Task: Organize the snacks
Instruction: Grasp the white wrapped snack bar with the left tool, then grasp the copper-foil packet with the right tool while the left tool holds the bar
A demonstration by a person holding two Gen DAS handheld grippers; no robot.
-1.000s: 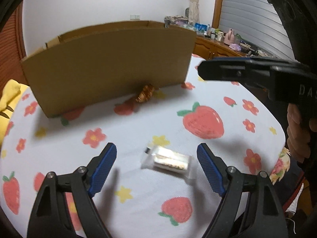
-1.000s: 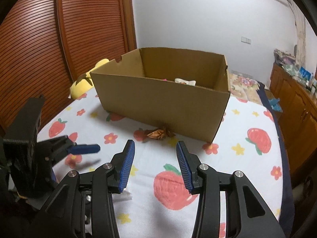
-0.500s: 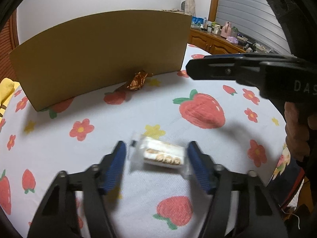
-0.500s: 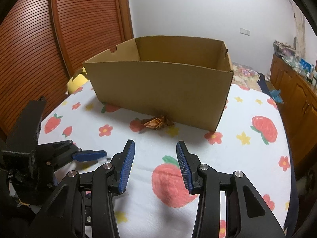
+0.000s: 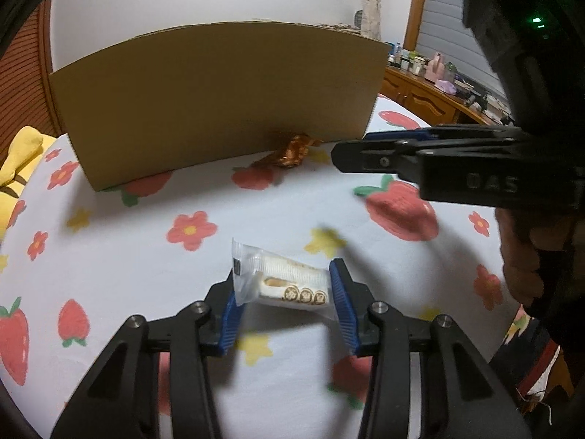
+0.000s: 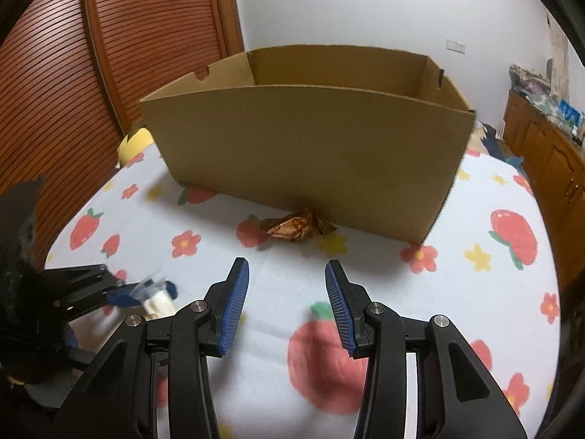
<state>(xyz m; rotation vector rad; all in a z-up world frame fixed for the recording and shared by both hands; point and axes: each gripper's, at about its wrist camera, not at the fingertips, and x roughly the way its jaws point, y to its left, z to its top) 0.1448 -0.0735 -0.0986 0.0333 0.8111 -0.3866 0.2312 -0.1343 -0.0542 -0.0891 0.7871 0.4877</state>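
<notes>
A white snack packet [image 5: 289,278] in clear wrap sits between the blue pads of my left gripper [image 5: 283,281], whose jaws are closing; both pads touch its ends and it tilts off the cloth. The right wrist view shows that packet [image 6: 159,300] blurred at the lower left. My right gripper [image 6: 286,267] hovers open over the strawberry tablecloth [image 6: 457,292], nothing between its fingers, pointing toward a crumpled brown candy wrapper [image 6: 298,228]. The wrapper [image 5: 292,150] lies against the front wall of an open cardboard box [image 6: 310,153].
The box [image 5: 219,102] hides the far side of the table. A yellow soft toy [image 5: 22,153] sits at the table's left edge. A wooden cabinet [image 5: 420,91] crowded with small items stands to the right. A hand [image 5: 523,256] holds the right gripper's handle.
My left gripper's jaws closed in from wide apart onto the white packet, which tilted up. The right gripper sank and came nearer the brown wrapper, its jaws unchanged.
</notes>
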